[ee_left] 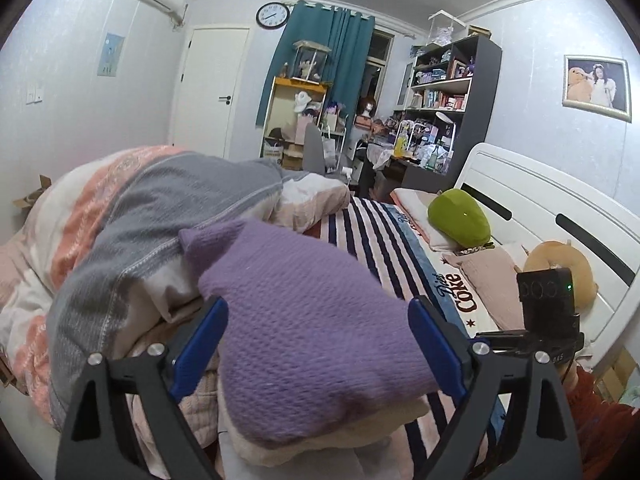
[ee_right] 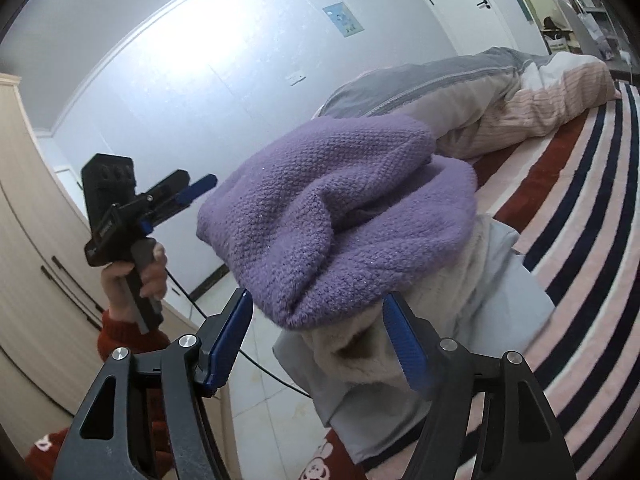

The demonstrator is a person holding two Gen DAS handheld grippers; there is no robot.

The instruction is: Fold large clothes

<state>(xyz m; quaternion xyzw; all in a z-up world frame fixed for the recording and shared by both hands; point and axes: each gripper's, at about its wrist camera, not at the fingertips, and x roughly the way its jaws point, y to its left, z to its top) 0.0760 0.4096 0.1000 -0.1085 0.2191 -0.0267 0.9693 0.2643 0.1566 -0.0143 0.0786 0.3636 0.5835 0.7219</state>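
Observation:
A folded purple knit sweater (ee_left: 312, 320) lies on top of a pile of folded clothes at the bed's near edge; it also shows in the right wrist view (ee_right: 340, 208), over a cream knit (ee_right: 360, 344) and a pale blue garment (ee_right: 500, 292). My left gripper (ee_left: 318, 340) is open, its blue fingers on either side of the sweater without pinching it. My right gripper (ee_right: 318, 338) is open, its fingers flanking the pile's near end. The left gripper also shows in the right wrist view (ee_right: 202, 188), held in a hand at the left.
A striped blanket (ee_left: 372, 232) covers the bed. A heaped pink and grey duvet (ee_left: 120, 216) lies behind the pile. A green cushion (ee_left: 460, 216) and pillows sit by the white headboard (ee_left: 540, 200). A wardrobe (ee_right: 24, 220) stands at the left, tiled floor (ee_right: 264, 400) below.

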